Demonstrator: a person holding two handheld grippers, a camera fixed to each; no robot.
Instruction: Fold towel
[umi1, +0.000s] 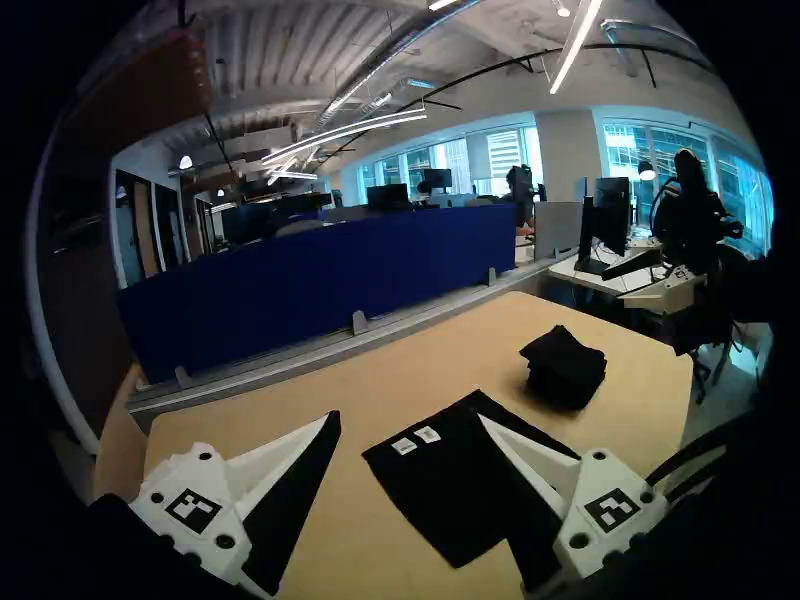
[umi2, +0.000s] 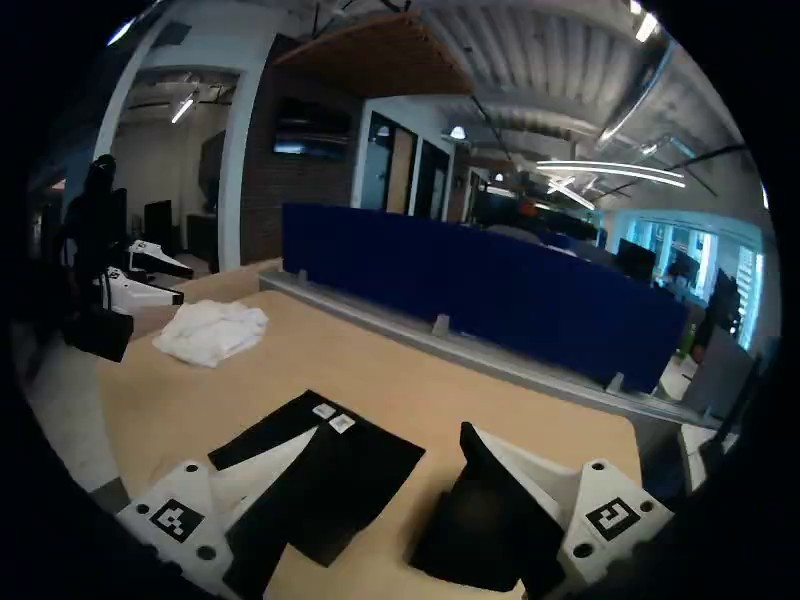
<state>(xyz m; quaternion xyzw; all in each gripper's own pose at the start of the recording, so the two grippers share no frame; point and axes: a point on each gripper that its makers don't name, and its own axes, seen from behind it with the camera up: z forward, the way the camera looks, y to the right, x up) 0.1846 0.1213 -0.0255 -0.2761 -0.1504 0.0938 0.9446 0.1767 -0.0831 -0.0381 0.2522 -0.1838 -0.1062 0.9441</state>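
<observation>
In the left gripper view, the left gripper (umi1: 409, 417) stands wide open and holds nothing. The black towel (umi1: 450, 490) lies flat on the table (umi1: 420, 360) at lower centre, set askew, with one corner pointing up toward the blue divider (umi1: 320, 280) and two white tags (umi1: 415, 440) near its upper left edge. It looks about as wide as long, so I cannot tell its long axis. A folded black stack (umi1: 563, 365) sits right of centre. In the right gripper view, the right gripper (umi2: 390, 430) is also wide open and empty. The black towel (umi2: 340, 480) lies at lower centre, tags at its far corner, and a crumpled white cloth (umi2: 212, 330) lies at the left.
</observation>
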